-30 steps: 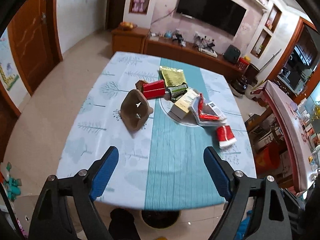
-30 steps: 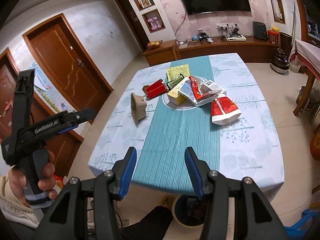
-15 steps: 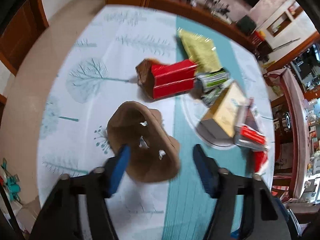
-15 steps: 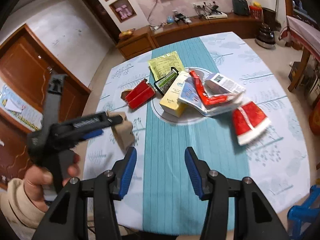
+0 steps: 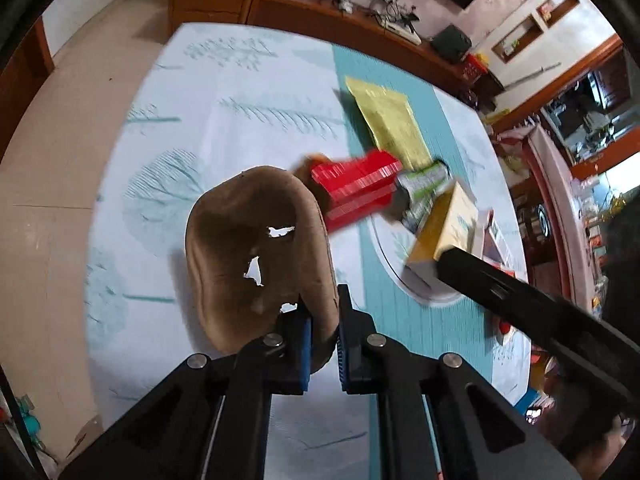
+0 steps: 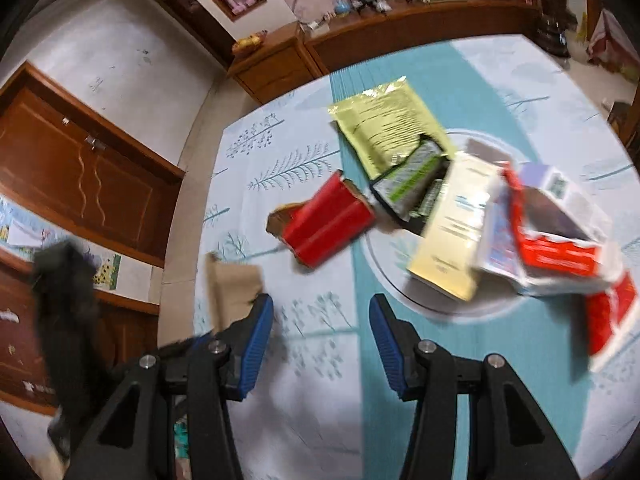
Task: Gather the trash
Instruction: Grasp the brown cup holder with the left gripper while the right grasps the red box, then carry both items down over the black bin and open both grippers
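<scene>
Beige tiled floor (image 5: 60, 128) at nine o'clock — long wooden sideboard (image 6: 360, 36) at twelve, brown panelled door (image 6: 80, 184) leftward.

Your table (image 6: 304, 420) wears a pale tree-print cloth with a teal runner (image 6: 384, 432) down its middle. Mid-table lie a red box (image 6: 326, 228), a gold pouch (image 6: 384, 124), a cream carton (image 6: 456, 232) and torn wrappers (image 6: 548, 240).

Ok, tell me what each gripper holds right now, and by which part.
The left gripper pinches the torn brown paper bag by its near edge. The right gripper is open, holding nothing.
</scene>
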### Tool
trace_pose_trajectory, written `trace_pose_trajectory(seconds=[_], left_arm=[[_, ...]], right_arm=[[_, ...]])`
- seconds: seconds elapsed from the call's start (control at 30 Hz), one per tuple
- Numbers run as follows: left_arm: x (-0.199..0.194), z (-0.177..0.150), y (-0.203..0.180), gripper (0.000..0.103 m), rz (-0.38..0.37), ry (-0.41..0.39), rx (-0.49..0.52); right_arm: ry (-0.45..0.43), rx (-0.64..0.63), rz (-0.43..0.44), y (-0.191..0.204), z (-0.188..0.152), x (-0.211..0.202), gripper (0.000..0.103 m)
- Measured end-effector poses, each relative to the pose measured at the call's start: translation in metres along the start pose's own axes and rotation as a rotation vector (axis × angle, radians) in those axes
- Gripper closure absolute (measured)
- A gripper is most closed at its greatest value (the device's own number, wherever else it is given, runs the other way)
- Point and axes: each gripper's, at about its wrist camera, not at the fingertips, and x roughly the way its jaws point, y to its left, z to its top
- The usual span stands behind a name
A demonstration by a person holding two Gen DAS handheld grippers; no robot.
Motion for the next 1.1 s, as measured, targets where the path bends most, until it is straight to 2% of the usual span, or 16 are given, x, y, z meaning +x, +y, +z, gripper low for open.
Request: trace_pose_trajectory(seconds=[0.03, 0.17, 0.33, 0.5, 0.57, 0.7, 0.87, 0.9, 0.93, 0.97, 1.0, 1.1], left_arm=[[-0.004, 0.004, 0.007, 0.095, 0.0, -0.011, -0.009], [-0.019, 0.019, 0.028, 0.095, 0.008, -0.058, -0.019], [-0.028, 0.029, 0.05, 0.095, -0.002, -0.078, -0.049], [-0.024, 0.035, 0.06, 0.095, 0.007, -0.081, -0.061], [-0.022, 0.037, 0.065, 0.095, 0.008, -0.078, -0.074], [-0.017, 0.04, 0.071, 0.095, 0.016, -0.075, -0.085], [-0.015, 0.042, 0.073, 0.095, 0.013, -0.07, -0.088], [-0.016, 0.041, 0.072, 0.095, 0.013, -0.07, -0.085], [-0.017, 0.04, 0.071, 0.095, 0.013, -0.069, -0.078], [-0.017, 0.039, 0.069, 0.095, 0.014, -0.069, -0.071], [-0.018, 0.037, 0.068, 0.095, 0.016, -0.069, -0.065], [-0.021, 0.032, 0.06, 0.095, 0.018, -0.068, -0.033]], right_arm=[[0.013, 0.016, -0.001, 0.003, 0.006, 0.01, 0.052], [0.047, 0.09, -0.021, 0.008, 0.024, 0.043, 0.032], [0.035, 0.248, -0.048, 0.0, 0.044, 0.076, 0.031], [0.038, 0.391, -0.065, -0.01, 0.054, 0.091, 0.029], [0.044, 0.413, -0.099, -0.009, 0.059, 0.097, 0.024], [0.067, 0.412, -0.211, 0.0, 0.071, 0.109, 0.023], [0.151, 0.321, -0.331, 0.013, 0.076, 0.135, 0.023], [0.147, 0.289, -0.351, 0.017, 0.074, 0.137, 0.025], [0.148, 0.261, -0.364, 0.02, 0.072, 0.138, 0.03], [0.141, 0.236, -0.375, 0.022, 0.07, 0.137, 0.039], [0.125, 0.215, -0.373, 0.023, 0.067, 0.134, 0.042], [0.116, 0.214, -0.294, 0.014, 0.057, 0.124, 0.05]])
